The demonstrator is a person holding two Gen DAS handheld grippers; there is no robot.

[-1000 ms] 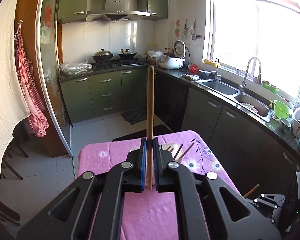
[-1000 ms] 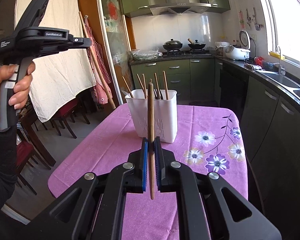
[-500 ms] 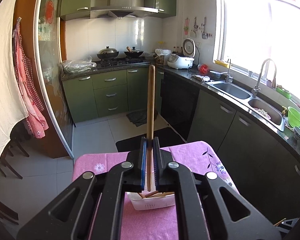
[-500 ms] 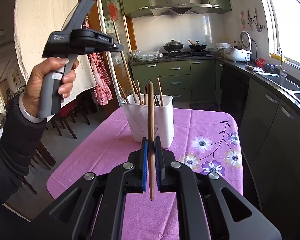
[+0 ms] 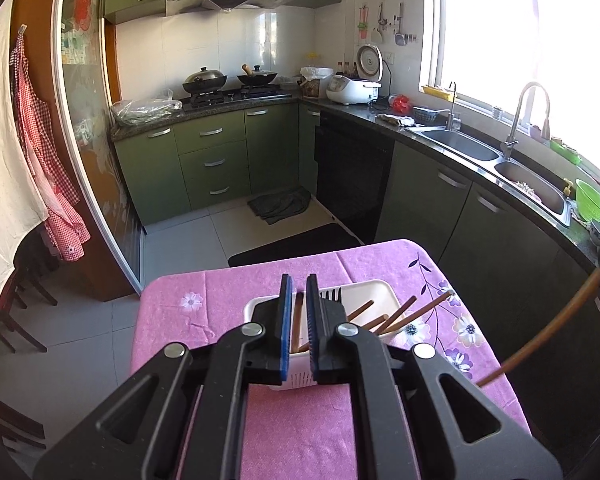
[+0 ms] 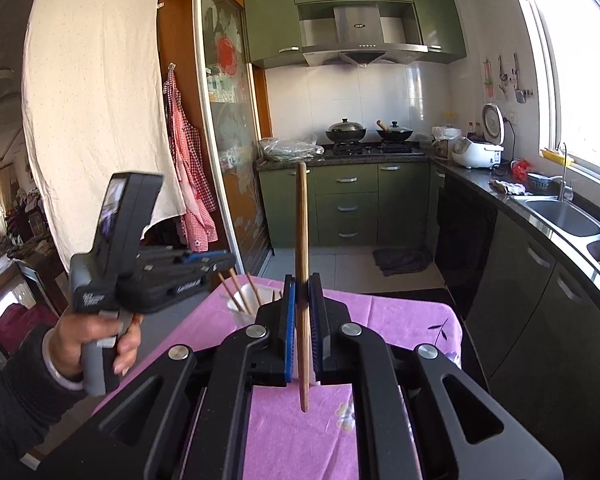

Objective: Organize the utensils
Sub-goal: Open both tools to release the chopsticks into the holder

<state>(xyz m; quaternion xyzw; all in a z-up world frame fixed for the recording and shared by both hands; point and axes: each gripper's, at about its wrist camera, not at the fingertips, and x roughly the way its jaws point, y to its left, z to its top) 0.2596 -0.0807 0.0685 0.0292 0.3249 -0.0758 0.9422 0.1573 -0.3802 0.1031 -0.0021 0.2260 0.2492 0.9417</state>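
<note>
A white utensil holder (image 5: 376, 286) stands on the pink floral tablecloth (image 5: 220, 300). It holds several wooden chopsticks (image 5: 400, 312) and a black fork (image 5: 330, 294). My left gripper (image 5: 298, 280) hangs just above the holder's near side. Its jaws are shut to a narrow slit, through which one chopstick (image 5: 297, 320) shows, standing in the holder. In the right wrist view the left gripper (image 6: 220, 258) is held in a person's hand (image 6: 96, 336) over the holder (image 6: 236, 312). My right gripper (image 6: 302, 280) is shut on an upright wooden chopstick (image 6: 301, 220), above the table's near side.
The right-hand chopstick (image 5: 548, 328) crosses the right edge of the left wrist view. A dark counter with a double sink (image 5: 460, 144) runs along the right. Green cabinets (image 6: 346, 208) and a stove stand at the back. Chairs (image 5: 20, 292) stand at the left.
The left gripper has come down over the holder, and the chopstick that stood up between its jaws now sits in the holder. The right gripper has risen with its chopstick.
</note>
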